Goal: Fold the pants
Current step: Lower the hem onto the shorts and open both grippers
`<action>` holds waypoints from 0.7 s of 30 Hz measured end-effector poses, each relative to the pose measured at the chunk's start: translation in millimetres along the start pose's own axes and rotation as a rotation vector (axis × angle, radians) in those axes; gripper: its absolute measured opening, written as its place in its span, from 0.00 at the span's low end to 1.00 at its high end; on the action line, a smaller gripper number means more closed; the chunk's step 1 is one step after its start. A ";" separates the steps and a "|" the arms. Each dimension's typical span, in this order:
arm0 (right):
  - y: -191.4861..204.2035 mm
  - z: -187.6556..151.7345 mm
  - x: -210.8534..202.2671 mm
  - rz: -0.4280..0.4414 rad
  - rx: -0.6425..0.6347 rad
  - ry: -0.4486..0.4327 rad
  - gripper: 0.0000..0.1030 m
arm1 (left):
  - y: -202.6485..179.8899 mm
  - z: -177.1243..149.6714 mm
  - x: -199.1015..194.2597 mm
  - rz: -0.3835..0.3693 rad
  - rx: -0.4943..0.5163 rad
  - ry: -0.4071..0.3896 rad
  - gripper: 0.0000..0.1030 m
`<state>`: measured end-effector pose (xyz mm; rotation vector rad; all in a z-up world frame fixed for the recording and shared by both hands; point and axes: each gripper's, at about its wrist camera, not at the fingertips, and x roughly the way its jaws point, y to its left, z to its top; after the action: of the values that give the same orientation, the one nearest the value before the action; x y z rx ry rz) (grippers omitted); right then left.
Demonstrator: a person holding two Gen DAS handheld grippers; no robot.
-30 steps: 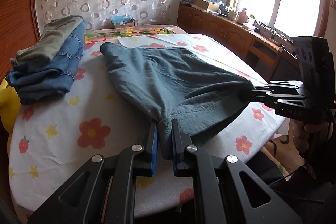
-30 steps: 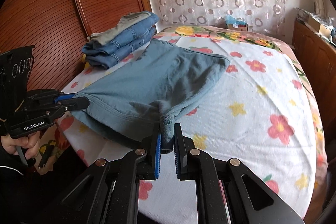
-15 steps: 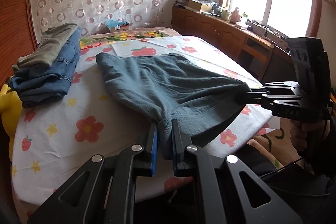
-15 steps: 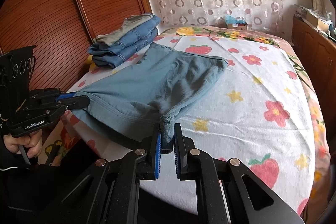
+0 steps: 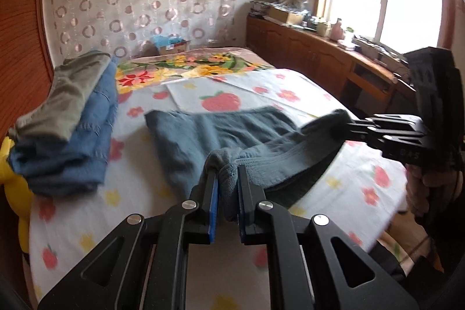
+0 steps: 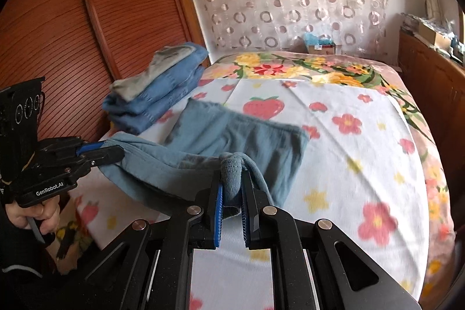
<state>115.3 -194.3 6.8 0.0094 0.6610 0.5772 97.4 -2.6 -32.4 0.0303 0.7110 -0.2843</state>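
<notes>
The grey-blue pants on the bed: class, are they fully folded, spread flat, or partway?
Partway. The grey-blue pants lie partly on the bed, while the left claw and right claw hold the near edge lifted.

Two close wrist views, shared bed [image 5: 87, 222]

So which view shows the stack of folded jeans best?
The left wrist view: the stack of folded jeans sits near and large there, layers visible. The right wrist view shows it smaller and farther off, beside the wooden doors.
</notes>
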 end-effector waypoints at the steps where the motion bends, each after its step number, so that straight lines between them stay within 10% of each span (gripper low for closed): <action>1: -2.8 4.4 7.8 0.001 0.010 0.004 0.10 | 5.7 5.3 6.1 -0.006 -0.014 0.003 0.12; 16: -12.3 28.4 78.0 -0.038 0.050 0.044 0.10 | 23.2 26.2 51.7 0.025 -0.018 0.059 0.14; 21: -8.2 30.5 72.3 -0.050 0.019 0.031 0.15 | 22.7 26.5 47.3 0.035 -0.007 0.055 0.42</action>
<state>183.4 -159.2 -12.2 0.0013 0.6948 0.5239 154.5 4.2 -44.4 0.0436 0.7654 -0.2479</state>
